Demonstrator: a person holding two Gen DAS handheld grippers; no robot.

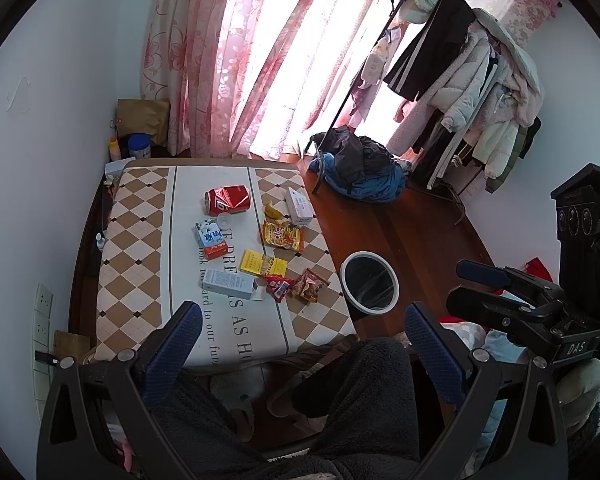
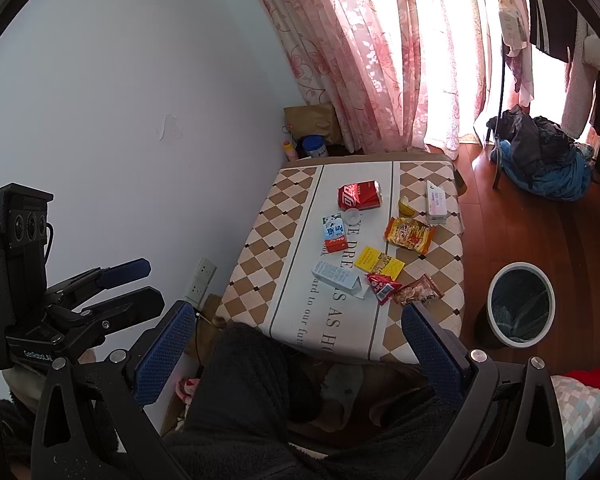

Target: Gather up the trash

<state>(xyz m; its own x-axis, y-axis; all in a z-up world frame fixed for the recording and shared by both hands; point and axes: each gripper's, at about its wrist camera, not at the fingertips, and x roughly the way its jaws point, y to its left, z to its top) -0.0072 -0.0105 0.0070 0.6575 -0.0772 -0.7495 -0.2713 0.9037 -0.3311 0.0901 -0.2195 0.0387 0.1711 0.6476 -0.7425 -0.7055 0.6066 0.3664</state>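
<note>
Trash lies scattered on a low table [image 1: 140, 248] [image 2: 260, 248] with a checkered cloth: a crushed red can [image 1: 227, 199] [image 2: 359, 195], a blue-and-white carton [image 1: 228, 283] [image 2: 335, 277], a yellow pack [image 1: 263, 267] [image 2: 380, 265], snack wrappers [image 1: 282, 235] [image 2: 410, 233] and a white box [image 1: 299, 206] [image 2: 437, 202]. A white-rimmed bin [image 1: 370, 282] [image 2: 521, 304] with a dark liner stands on the floor right of the table. My left gripper [image 1: 302, 322] and my right gripper [image 2: 296, 322] hover open and empty in front of the table, above a person's dark fleece-clad knees.
Pink floral curtains [image 1: 236, 60] hang behind the table. A clothes rack [image 1: 468, 76] and a pile of dark and blue clothes [image 1: 364, 168] [image 2: 540, 160] stand at the right on the wooden floor. A brown paper bag [image 1: 142, 118] and bottles sit in the far corner.
</note>
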